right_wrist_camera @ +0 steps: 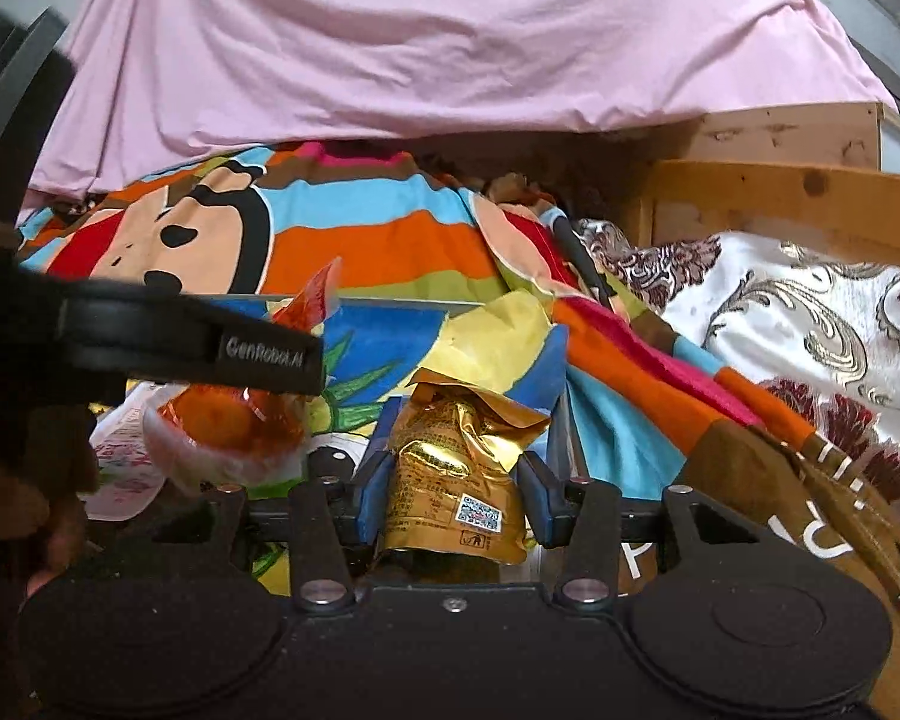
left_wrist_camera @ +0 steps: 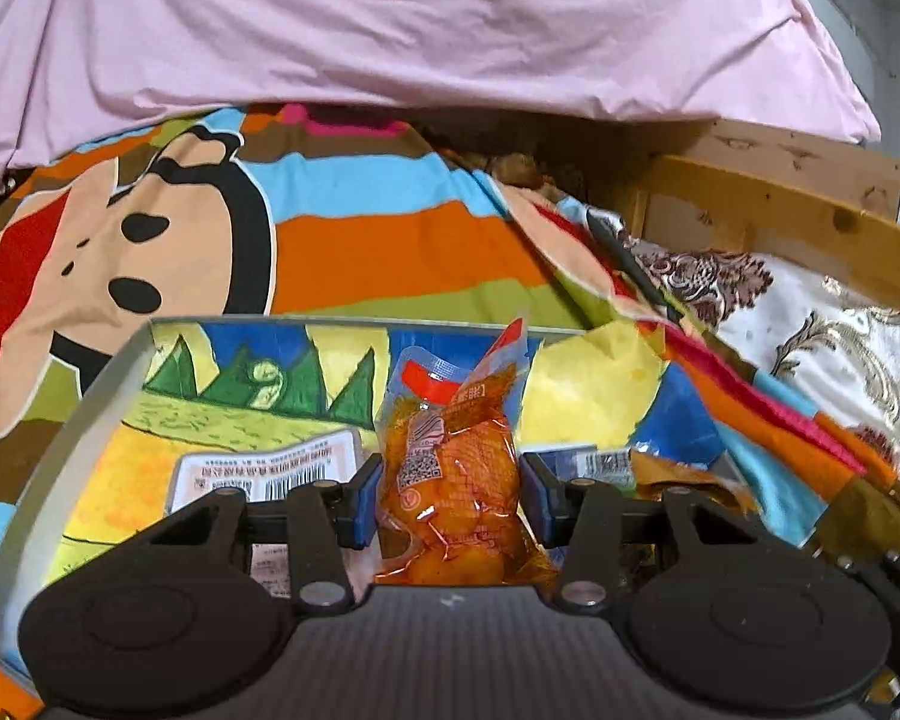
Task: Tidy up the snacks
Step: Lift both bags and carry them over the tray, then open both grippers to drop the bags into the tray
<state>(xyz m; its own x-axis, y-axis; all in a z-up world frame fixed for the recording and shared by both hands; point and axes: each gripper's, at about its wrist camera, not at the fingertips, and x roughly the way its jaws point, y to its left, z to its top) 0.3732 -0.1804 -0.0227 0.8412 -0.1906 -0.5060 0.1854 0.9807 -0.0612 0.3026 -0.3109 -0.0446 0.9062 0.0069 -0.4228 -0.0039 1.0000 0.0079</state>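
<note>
left tongs [left_wrist_camera: 450,495] clamped on orange snack pack [left_wrist_camera: 450,480], right tongs [right_wrist_camera: 450,501] on gold pouch [right_wrist_camera: 450,480]

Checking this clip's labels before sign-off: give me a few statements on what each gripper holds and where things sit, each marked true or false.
1. The left gripper is closed on an orange snack packet. True.
2. The right gripper is empty. False: it grips a gold snack packet.
3. Both packets are over the box with the cartoon landscape print. True.
4. The bedding at the back is green. False: the pink sheet lies behind a striped cartoon quilt.
5. The orange packet is opaque. False: its contents show through.
</note>
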